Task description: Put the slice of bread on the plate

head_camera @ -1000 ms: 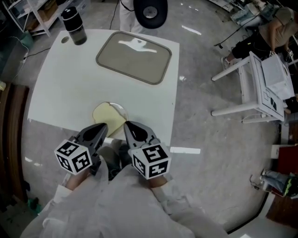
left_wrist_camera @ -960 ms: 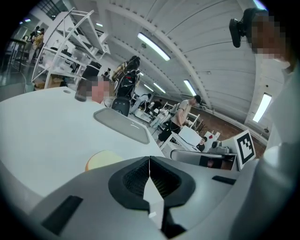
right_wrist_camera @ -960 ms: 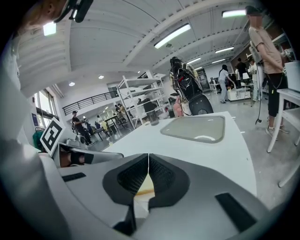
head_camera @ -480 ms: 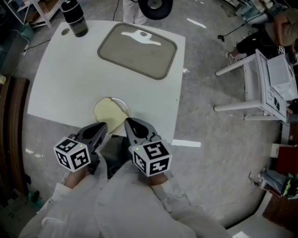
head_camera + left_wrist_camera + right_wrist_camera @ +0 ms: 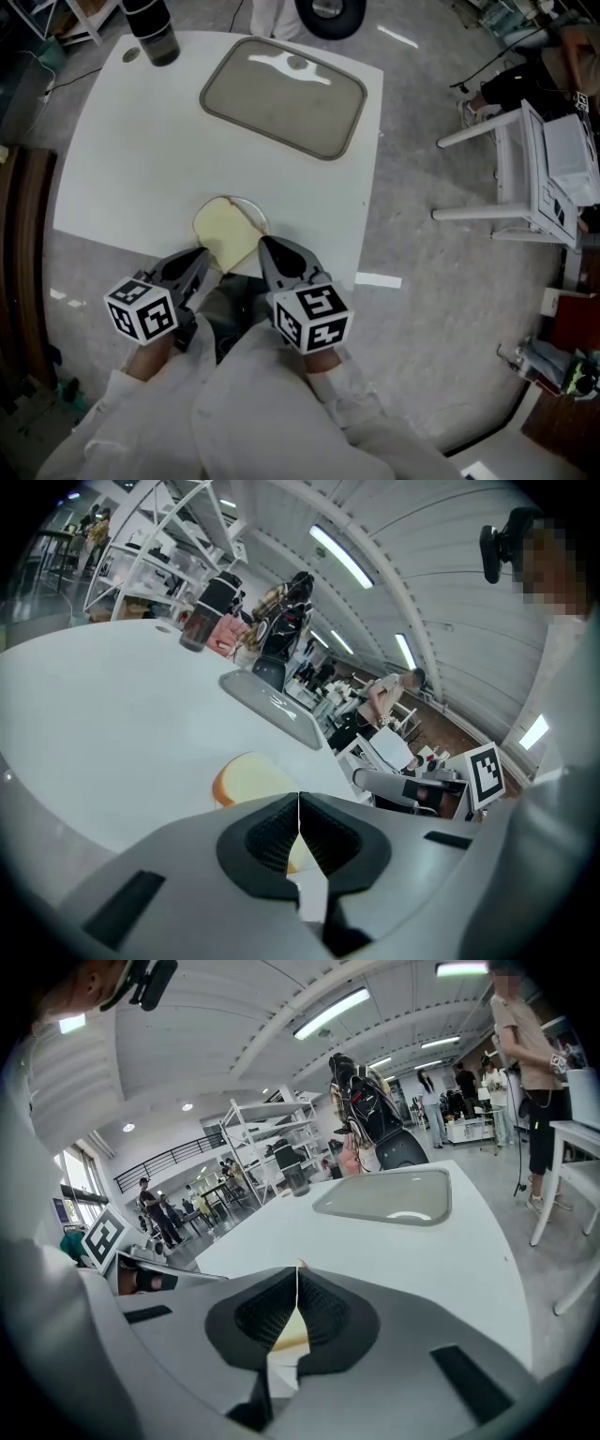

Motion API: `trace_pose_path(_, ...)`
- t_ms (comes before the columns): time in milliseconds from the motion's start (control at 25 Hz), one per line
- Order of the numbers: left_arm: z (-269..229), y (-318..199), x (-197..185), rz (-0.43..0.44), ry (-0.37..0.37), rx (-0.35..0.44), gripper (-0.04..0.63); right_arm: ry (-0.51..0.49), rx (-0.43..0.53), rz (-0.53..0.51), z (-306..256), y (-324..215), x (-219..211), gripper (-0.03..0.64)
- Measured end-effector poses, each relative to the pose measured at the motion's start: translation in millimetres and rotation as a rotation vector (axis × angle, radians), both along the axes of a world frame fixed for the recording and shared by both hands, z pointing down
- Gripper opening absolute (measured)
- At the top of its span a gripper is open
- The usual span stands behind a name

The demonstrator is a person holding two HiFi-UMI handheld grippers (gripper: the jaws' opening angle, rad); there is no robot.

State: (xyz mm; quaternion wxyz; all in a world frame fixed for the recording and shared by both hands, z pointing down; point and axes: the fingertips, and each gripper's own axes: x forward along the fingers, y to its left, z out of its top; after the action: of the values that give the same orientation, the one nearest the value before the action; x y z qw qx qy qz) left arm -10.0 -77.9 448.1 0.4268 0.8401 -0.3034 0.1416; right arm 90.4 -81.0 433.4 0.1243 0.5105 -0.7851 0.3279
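White worktop point(image 5: 141, 150). Far side: grey tray point(image 5: 283, 96). Far left corner: dark bottle point(image 5: 153, 28). Near front edge: plate point(image 5: 257, 215), bread point(image 5: 227, 234) on top.

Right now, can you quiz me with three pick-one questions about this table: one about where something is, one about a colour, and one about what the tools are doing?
1. Where is the slice of bread?
A. on the tray
B. on the plate
C. on the floor

2. What colour is the table?
A. red
B. blue
C. white

3. How are the left tool and right tool?
A. shut and empty
B. wide open
C. squeezing the bread

Answers:
1. B, the bread lies on the plate, whose rim peeks out beside it.
2. C, the top is plain white.
3. A, each tool's own view shows its jaws pressed together, holding nothing.
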Motion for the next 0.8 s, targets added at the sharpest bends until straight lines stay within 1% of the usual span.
trace_pose_path(160,12.9,-1.2,-11.7,-0.029,-0.02,-0.021,0.011,-0.007,-0.039,0.012,13.0,-7.8,2.8,0.015)
trace_pose_path(360,28.9,-0.5,-25.0,-0.044,-0.048,-0.053,0.011,0.017,-0.068,0.003,26.5,-19.9,3.0,0.015)
trace_pose_path(800,50.8,7.0,-29.9,-0.069,-0.064,-0.131,0.012,0.04,-0.088,-0.039,40.6,-33.3,0.8,0.017)
